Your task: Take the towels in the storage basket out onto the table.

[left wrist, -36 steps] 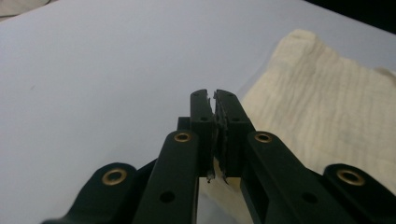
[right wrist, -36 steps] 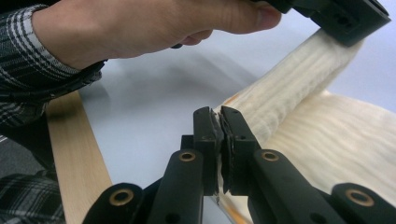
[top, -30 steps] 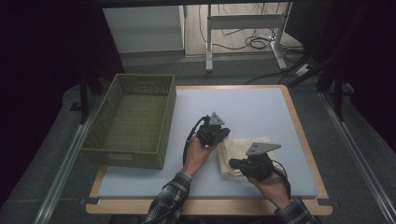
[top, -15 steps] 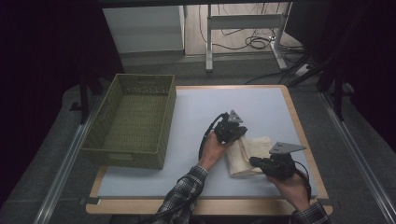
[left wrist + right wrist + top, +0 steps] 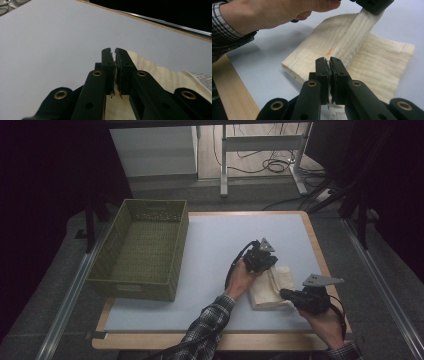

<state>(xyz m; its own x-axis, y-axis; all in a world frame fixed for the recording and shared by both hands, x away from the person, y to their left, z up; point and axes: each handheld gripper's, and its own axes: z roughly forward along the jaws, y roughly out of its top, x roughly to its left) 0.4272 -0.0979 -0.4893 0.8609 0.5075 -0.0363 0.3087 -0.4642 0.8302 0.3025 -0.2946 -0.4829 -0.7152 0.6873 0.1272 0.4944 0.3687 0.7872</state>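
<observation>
Pinching ribbed cream cloth (image 5: pixel 372 57), woven green basket (image 5: pixel 142 250), matte white table (image 5: pixel 215 235)

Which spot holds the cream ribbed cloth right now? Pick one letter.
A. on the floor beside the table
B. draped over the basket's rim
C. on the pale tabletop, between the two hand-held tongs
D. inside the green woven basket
C: the cream ribbed cloth lies on the pale tabletop, between the left tongs and the right tongs, apart from the green woven basket.
</observation>
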